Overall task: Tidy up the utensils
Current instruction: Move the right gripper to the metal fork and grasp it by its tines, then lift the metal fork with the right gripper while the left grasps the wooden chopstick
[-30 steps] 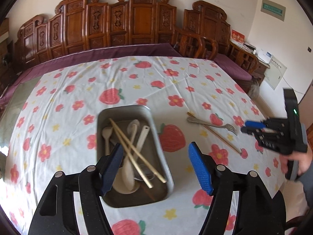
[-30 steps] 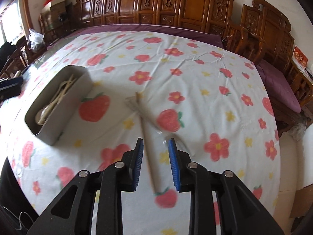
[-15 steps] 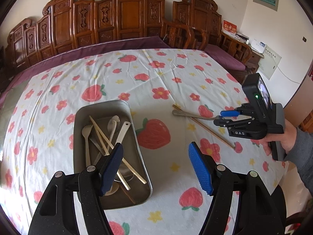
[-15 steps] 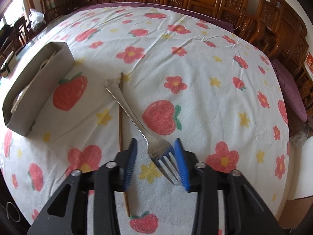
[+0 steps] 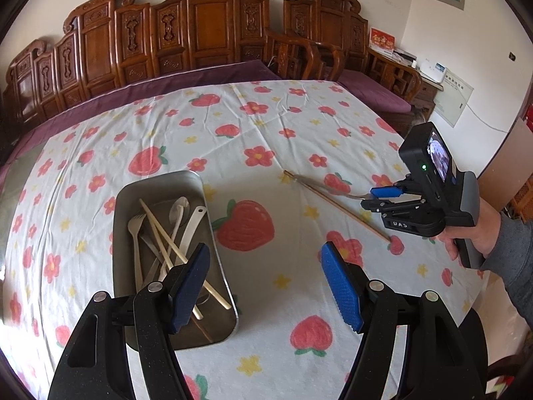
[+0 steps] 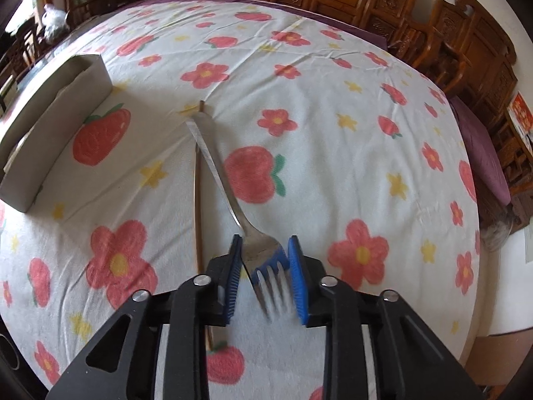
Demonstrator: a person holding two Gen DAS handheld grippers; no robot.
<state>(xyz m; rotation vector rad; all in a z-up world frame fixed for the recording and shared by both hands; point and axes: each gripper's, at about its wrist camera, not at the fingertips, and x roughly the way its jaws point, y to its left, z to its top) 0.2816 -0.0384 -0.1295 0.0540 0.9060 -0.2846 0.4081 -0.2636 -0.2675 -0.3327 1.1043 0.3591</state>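
Observation:
A metal fork point(image 6: 230, 193) lies on the flowered cloth, crossing a brown wooden chopstick point(image 6: 198, 200). My right gripper point(image 6: 265, 260) is down at the cloth with its blue pads on either side of the fork's head, a gap showing at each side. In the left wrist view the right gripper point(image 5: 376, 196) sits at the fork point(image 5: 319, 186) beside the chopstick point(image 5: 346, 213). A metal tray point(image 5: 213, 233) holds several pale spoons, forks and chopsticks. My left gripper point(image 5: 266, 280) is open and empty, above the tray's near right corner.
The tray point(image 6: 50, 126) stands left of the fork in the right wrist view. Carved wooden chairs point(image 5: 213, 33) line the far side of the round table. A purple cushion point(image 5: 369, 90) lies at the back right. The table edge drops off behind the right hand.
My right gripper has come down and forward so the fork's head now lies between its pads. My left gripper has pulled back and up, staying open.

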